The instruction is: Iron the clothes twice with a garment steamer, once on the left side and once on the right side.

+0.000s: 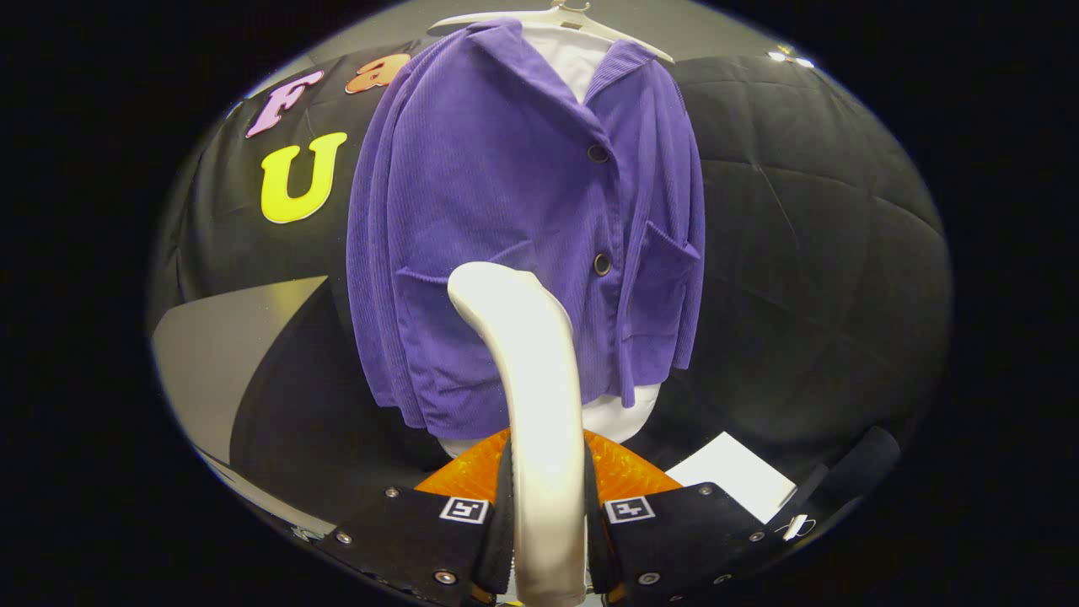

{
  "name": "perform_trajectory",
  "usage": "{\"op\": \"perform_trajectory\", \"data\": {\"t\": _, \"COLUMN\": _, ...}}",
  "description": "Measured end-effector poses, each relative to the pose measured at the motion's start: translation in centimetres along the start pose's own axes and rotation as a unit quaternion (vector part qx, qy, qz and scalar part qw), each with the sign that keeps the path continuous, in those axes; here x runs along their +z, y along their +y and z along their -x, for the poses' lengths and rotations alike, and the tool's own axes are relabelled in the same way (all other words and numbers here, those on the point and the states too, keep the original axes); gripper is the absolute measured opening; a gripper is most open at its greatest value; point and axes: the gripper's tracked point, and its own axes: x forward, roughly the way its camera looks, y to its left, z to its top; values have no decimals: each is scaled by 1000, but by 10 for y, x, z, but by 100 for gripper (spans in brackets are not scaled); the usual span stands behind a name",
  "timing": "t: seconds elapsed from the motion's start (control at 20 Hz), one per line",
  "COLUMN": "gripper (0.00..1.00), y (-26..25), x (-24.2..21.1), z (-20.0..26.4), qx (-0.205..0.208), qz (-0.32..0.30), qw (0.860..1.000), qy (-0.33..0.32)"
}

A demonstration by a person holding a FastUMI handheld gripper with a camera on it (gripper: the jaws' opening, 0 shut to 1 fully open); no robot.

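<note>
Item: garment steamer [527, 354], pale, curved, standing upright. Gripper [546, 514]: both fingers [497, 523] pressed against the steamer's handle, one on each side, holding it.
Purple jacket [514, 219]: ribbed, two dark buttons, patch pockets; just beyond the steamer's head, hung on a white hanger [552, 18] over a white garment [573, 59].
Orange object [472, 472]: behind the steamer's base.
White sheet [733, 476]: right of the steamer, low down.

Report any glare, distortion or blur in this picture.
Gripper view: glare washes out the white curved steamer handle held in the claw; fisheye bulges the purple ribbed jacket on its white hanger; bright spots on the black quilted wall; focus sharp.
</note>
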Motion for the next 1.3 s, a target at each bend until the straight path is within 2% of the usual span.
{"op": "perform_trajectory", "data": {"t": 0.45, "gripper": 36, "y": -61, "x": 120, "z": 57, "qx": -46, "qz": -19, "qw": 992, "qy": -116}}
{"op": "perform_trajectory", "data": {"t": 0.85, "gripper": 35, "y": -117, "x": 200, "z": 84, "qx": -37, "qz": -39, "qw": 981, "qy": -187}}
{"op": "perform_trajectory", "data": {"t": 1.05, "gripper": 35, "y": -134, "x": 244, "z": 94, "qx": -18, "qz": -36, "qw": 972, "qy": -230}}
{"op": "perform_trajectory", "data": {"t": 1.3, "gripper": 35, "y": -147, "x": 282, "z": 80, "qx": -42, "qz": -49, "qw": 961, "qy": -270}}
